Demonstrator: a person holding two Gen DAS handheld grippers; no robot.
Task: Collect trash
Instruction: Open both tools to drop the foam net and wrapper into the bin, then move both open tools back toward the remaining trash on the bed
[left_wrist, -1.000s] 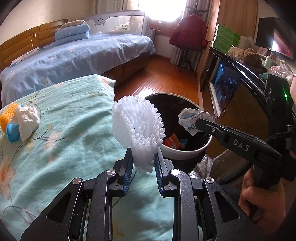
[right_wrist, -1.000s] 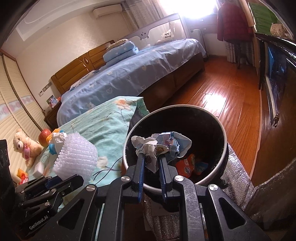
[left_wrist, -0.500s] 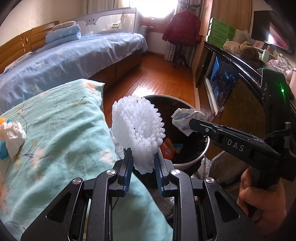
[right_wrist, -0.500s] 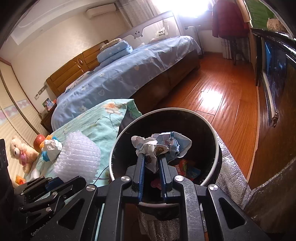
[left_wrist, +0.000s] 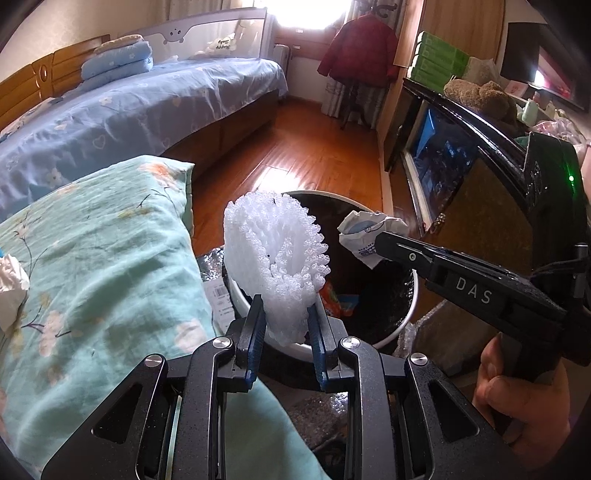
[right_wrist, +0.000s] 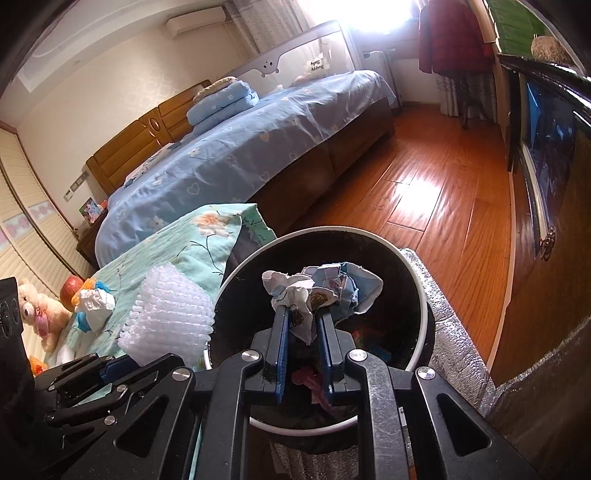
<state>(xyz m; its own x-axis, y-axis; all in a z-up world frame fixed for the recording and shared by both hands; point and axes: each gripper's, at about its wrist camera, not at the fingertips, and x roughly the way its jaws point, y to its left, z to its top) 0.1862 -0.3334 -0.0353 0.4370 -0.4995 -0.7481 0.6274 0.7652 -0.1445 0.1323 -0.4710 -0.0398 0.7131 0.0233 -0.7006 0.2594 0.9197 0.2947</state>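
My left gripper (left_wrist: 286, 314) is shut on a white foam fruit net (left_wrist: 275, 258), held over the near left rim of the round black trash bin (left_wrist: 402, 314). In the right wrist view the same foam net (right_wrist: 170, 321) hangs at the bin's left edge. My right gripper (right_wrist: 303, 321) is shut on a crumpled blue-and-white paper wrapper (right_wrist: 325, 288), which hangs above the open bin (right_wrist: 421, 295). From the left wrist view that wrapper (left_wrist: 364, 236) sticks out of the right gripper's tip over the bin. Colourful wrappers (left_wrist: 338, 299) lie in the bin's bottom.
A teal floral quilt (left_wrist: 92, 277) lies left of the bin, with crumpled white tissue (left_wrist: 11, 291) and more litter (right_wrist: 92, 301) on it. A plush bear (right_wrist: 37, 314) and an apple (right_wrist: 72, 291) lie further left. A dark cabinet (left_wrist: 480, 177) stands right; wooden floor (right_wrist: 424, 199) lies beyond.
Both grippers have shifted toward the bin with their loads. The foam net has moved from above the quilt to the bin's rim; the wrapper hangs further over the bin's opening.
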